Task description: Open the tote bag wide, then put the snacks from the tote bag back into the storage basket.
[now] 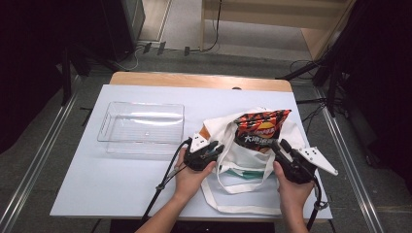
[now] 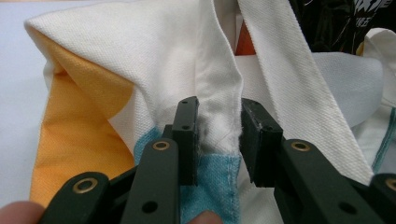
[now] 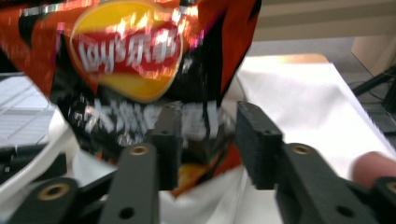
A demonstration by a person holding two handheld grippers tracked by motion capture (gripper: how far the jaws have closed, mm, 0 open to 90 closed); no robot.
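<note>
A chip bag [image 1: 262,127] stands half out of a white tote [image 1: 243,160] on the right side of the surface [image 1: 121,179]. The right gripper [image 3: 205,140] has its fingers [image 3: 259,140] set either side of the bag's lower part, apparently gripping it. The left gripper [image 2: 217,140] pinches a fold of the tote's rim between its fingers [image 2: 187,135]. A clear tray [image 1: 141,127] sits to the left, well apart from the tote.

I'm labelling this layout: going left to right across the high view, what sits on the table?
Clear plastic tray → left hand-held gripper → chip bag in the white tote bag → right hand-held gripper.
</note>
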